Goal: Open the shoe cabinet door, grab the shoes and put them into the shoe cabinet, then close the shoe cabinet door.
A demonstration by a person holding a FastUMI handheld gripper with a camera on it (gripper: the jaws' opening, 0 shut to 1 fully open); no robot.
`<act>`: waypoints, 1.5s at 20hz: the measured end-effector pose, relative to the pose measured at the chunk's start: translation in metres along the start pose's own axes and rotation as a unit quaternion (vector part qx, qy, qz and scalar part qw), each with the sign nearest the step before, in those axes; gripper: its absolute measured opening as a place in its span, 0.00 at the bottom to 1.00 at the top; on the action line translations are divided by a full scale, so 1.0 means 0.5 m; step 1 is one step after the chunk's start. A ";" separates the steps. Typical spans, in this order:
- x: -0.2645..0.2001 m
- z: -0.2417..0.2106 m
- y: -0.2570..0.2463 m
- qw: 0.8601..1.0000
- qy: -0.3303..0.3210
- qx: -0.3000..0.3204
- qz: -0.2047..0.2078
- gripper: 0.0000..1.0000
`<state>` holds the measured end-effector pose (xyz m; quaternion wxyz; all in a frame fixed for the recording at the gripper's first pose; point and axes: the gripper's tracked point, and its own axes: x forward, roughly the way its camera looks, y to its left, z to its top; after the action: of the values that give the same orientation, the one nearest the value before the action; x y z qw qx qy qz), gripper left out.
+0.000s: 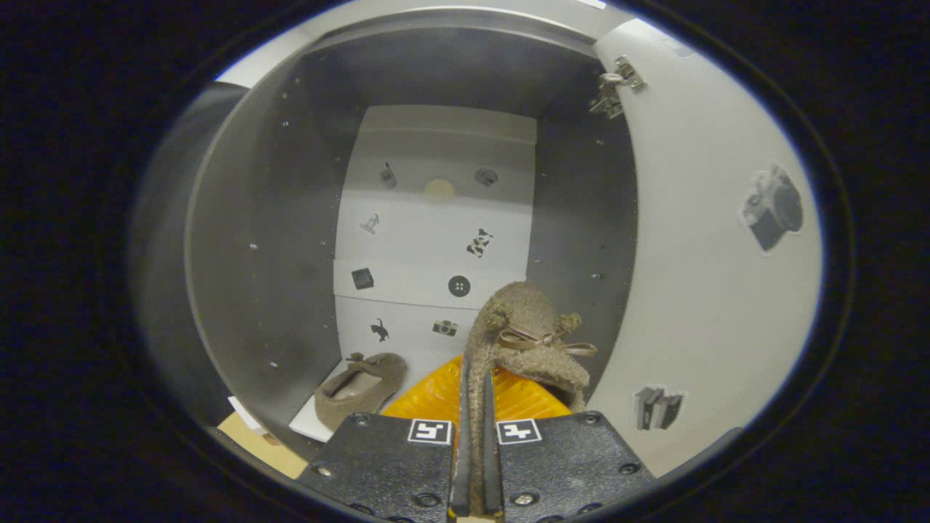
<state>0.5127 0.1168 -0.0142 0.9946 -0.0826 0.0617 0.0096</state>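
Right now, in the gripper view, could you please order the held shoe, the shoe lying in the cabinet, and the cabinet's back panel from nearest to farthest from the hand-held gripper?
1. Held shoe, pinched between the fingers of the hand-held gripper.
2. Second shoe, on the cabinet floor, just ahead to the left.
3. Back panel, beyond both shoes.

Staged household test booth, not a lived-in home: bare shoe cabinet [276,240] with open door [697,276], small picture stickers [771,207] scattered over door and back panel [436,240], exposed hinge [617,87].

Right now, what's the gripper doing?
Gripper: shut on the fuzzy shoe, held at the open cabinet.
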 end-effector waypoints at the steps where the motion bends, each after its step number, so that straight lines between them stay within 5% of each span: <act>1: 0.022 -0.006 0.007 1.000 0.000 -0.004 0.007 0.09; 11: 0.212 -0.145 0.069 0.997 0.062 -0.034 0.043 0.11; 19: 0.260 -0.183 0.095 0.998 0.053 -0.012 0.042 0.18; 30: 0.182 -0.172 0.083 0.996 0.069 -0.045 0.020 0.78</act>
<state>0.5915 0.1444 -0.1167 0.9829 -0.1264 0.1314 0.0268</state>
